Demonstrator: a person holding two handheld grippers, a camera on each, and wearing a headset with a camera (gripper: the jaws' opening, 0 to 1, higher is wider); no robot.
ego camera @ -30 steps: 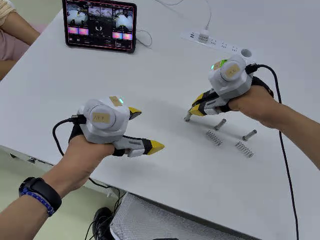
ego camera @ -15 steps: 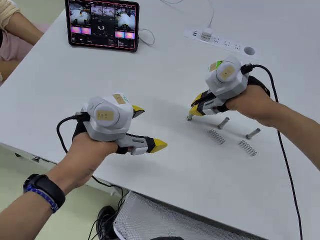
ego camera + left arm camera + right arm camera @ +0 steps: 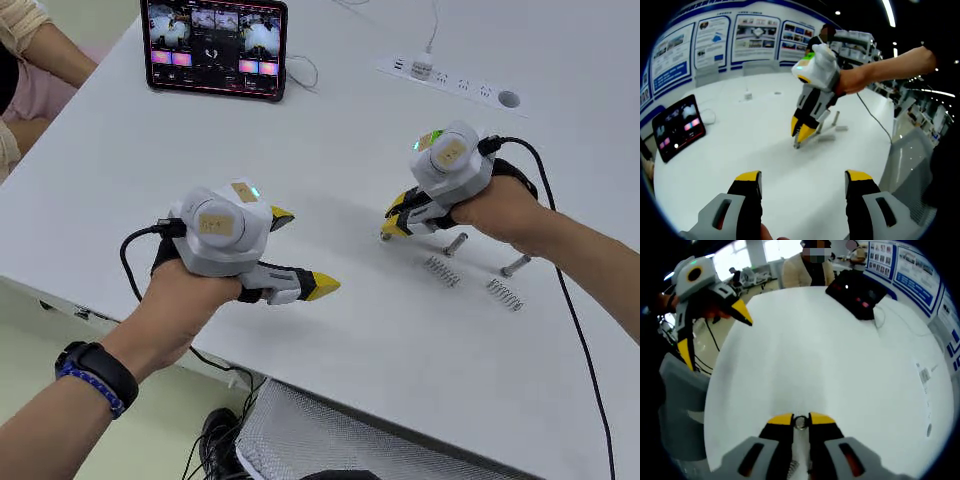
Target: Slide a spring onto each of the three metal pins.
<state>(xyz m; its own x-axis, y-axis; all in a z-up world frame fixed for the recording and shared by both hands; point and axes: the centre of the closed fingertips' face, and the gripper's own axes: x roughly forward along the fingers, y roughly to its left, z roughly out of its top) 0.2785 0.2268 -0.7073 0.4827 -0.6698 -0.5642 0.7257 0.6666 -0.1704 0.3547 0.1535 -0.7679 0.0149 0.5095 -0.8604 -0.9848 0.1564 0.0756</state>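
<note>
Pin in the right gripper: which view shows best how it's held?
The right gripper view: the pin is seen end-on, pinched between the yellow tips of the right gripper. The head view shows its end sticking out below the gripper; the left gripper view shows it side-on, small and distant.

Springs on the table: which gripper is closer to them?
Right. The right gripper is just beside the loose springs, pinching a metal pin. The left gripper is open, well off to their left in the head view.
</note>
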